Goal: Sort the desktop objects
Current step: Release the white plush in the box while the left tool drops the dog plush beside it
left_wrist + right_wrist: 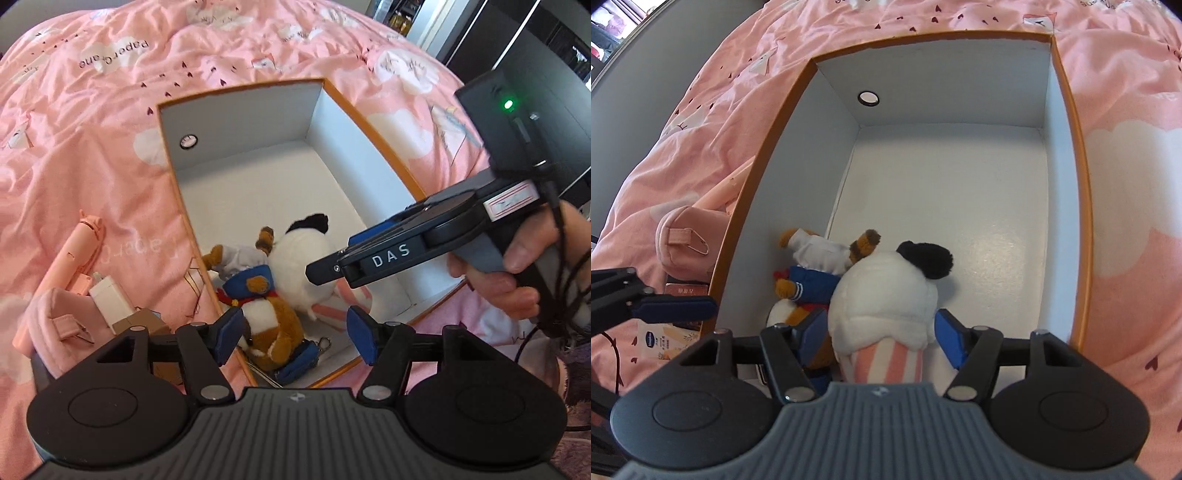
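My right gripper stands apart around the white plush (unpinched); lifting carelessly could snag it back out.

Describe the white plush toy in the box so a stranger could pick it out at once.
On the pink bedspread sits an open orange-edged box with a white interior. Two soft toys lie at its near end, touching. The one wanted is the white plush toy with a black tuft and pink-striped base; its neighbour, the brown plush animal, wears blue and white clothes.
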The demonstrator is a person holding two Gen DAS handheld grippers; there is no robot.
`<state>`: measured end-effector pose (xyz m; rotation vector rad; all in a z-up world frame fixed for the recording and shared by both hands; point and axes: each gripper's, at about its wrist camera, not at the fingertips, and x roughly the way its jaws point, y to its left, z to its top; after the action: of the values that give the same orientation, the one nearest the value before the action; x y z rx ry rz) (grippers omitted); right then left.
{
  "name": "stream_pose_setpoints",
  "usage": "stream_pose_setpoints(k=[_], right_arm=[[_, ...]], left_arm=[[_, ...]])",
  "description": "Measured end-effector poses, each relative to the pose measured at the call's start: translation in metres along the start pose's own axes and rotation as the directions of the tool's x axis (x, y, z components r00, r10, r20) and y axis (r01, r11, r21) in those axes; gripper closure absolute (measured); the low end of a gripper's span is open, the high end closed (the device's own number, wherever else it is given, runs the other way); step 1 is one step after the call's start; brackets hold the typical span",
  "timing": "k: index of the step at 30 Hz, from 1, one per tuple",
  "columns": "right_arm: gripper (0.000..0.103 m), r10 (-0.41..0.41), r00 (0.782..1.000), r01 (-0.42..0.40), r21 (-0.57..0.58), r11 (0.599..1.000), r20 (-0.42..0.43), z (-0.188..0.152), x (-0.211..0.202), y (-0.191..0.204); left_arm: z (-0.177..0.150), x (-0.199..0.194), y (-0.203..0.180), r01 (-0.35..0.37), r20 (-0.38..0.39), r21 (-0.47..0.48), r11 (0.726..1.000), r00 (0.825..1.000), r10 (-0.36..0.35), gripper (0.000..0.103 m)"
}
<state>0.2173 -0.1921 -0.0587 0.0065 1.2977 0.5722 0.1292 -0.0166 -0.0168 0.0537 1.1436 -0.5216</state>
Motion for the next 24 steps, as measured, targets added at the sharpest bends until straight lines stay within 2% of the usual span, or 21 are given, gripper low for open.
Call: stream_pose_setpoints(k=[3,6,8,13,17,21,24], right_arm=[[0.037,-0.012,1.0,0.012,-0.009,1.0,-0.016,0.001,0.007,0.002],[0.037,-0.028,0.999,0.028,-0.006,1.0,-0.039,0.0,0.018,0.003],[0.043,-0.002,0.999,0.003,0.022,1.0,-0.055,-0.002,0.021,0.001],[0.045,0.018,0.997,-0.01,0.114,0.993,-0.075,-0.011,0.02,-0.003],[0.047,0.018,0.998,-0.007,0.179,0.984,-0.06,-0.018,0.013,-0.004],[0.047,0.012,0.998,0.0,0.176,0.984,-0.065,-0.021,0.024,-0.002],[0.046,-0.005,0.998,0.013,0.14,0.99,-0.059,-0.02,0.021,0.003]], left_arm=[[-0.003,-0.014,0.008,-0.021,0.053,-0.02,1.0,0.998,0.022,0.03],[-0.004,-0.022,0.015,-0.045,0.072,-0.05,0.998,0.996,0.049,0.032],[-0.004,-0.02,0.023,-0.046,0.06,-0.083,0.995,0.997,0.051,0.041],[-0.011,-0.008,0.036,-0.026,0.023,-0.136,0.99,0.999,0.029,0.061],[-0.018,-0.009,0.04,-0.012,0.036,-0.152,0.988,0.999,0.018,0.061],[-0.023,-0.016,0.044,-0.043,0.054,-0.167,0.985,0.997,0.053,0.061],[-0.03,-0.025,0.047,-0.093,0.066,-0.174,0.98,0.992,0.106,0.061]])
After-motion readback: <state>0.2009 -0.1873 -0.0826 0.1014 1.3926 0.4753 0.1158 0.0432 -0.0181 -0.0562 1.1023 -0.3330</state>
